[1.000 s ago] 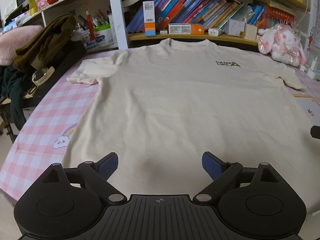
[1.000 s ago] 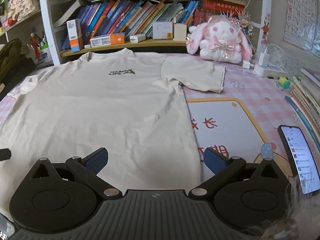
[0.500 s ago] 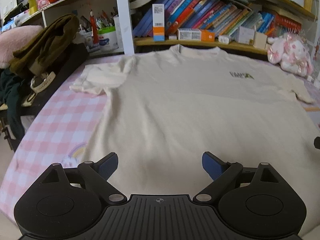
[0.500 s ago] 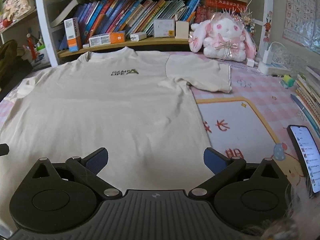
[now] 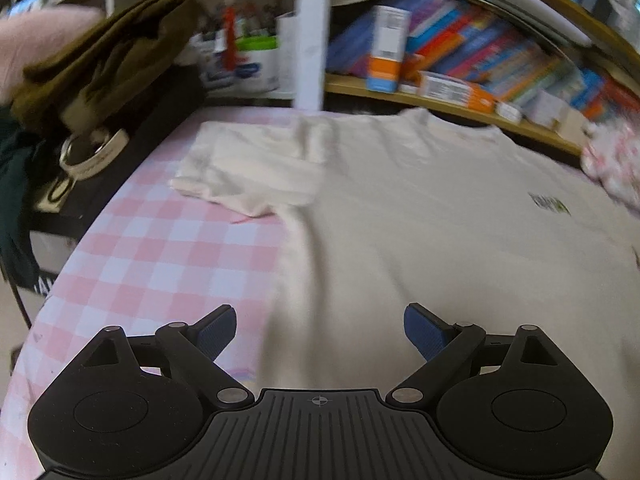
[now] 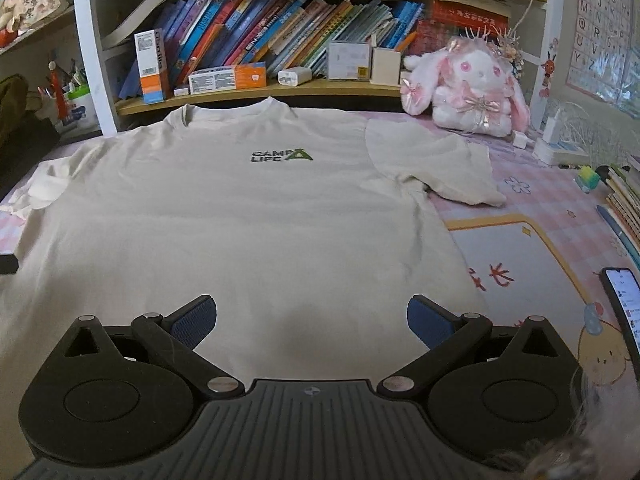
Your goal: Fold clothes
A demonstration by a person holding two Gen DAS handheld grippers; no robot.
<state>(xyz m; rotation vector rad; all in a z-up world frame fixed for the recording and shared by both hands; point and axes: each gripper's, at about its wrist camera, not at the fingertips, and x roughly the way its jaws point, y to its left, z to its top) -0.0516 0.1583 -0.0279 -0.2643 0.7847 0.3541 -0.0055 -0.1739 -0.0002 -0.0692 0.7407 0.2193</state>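
Observation:
A cream T-shirt (image 6: 248,224) with a small green and black chest logo (image 6: 282,155) lies flat, front up, on a pink checked tablecloth (image 5: 168,264), collar toward the bookshelf. Its left sleeve (image 5: 248,168) spreads out on the cloth in the left wrist view, and its right sleeve (image 6: 436,168) in the right wrist view. My left gripper (image 5: 320,330) hovers open over the shirt's left side edge, holding nothing. Above the shirt's lower right part, my right gripper (image 6: 312,320) is open and empty too. The left wrist view is blurred.
A bookshelf (image 6: 256,52) full of books runs behind the table. A pink plush rabbit (image 6: 468,88) sits at the back right. A lit phone (image 6: 624,304) and stacked books (image 6: 624,192) lie at the right edge. Dark clothes (image 5: 96,68) pile up at the left.
My left gripper has swung left and forward, so the left sleeve and checked cloth now fill more of its view. My right gripper has moved a little forward. Both stay open.

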